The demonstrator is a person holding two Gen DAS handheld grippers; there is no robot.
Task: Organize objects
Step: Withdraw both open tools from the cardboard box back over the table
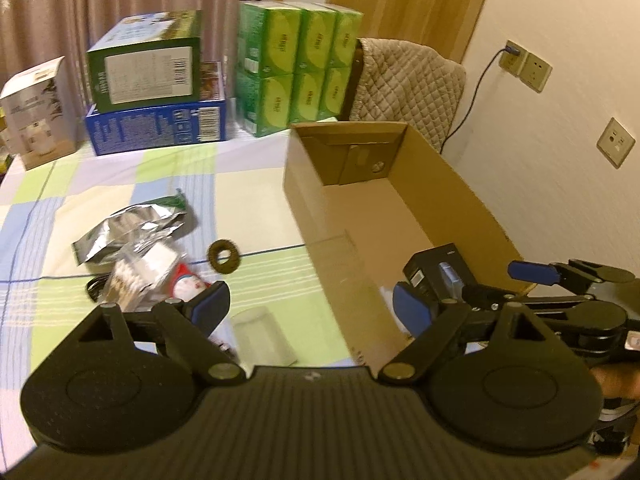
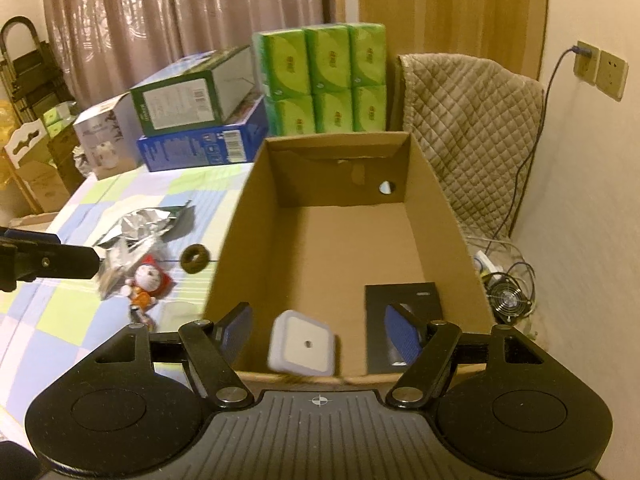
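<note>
Both sets of jaws are spread wide with nothing in them. The right gripper (image 2: pixel 318 334) hangs over the near end of the box (image 2: pixel 240 216), where a white square gadget (image 2: pixel 304 346) and a black pack (image 2: pixel 404 300) sit. The left gripper (image 1: pixel 310 306) is over the checkered surface (image 1: pixel 120 184), near the foil bag (image 1: pixel 128 232), doll (image 1: pixel 188 284) and brown ring (image 1: pixel 223 255).

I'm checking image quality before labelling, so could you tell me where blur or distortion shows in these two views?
Left wrist view: fisheye bends the brown cardboard box; the pale translucent cup is smeared. Right wrist view: the white square device is motion-blurred, and the beige wall curves.
</note>
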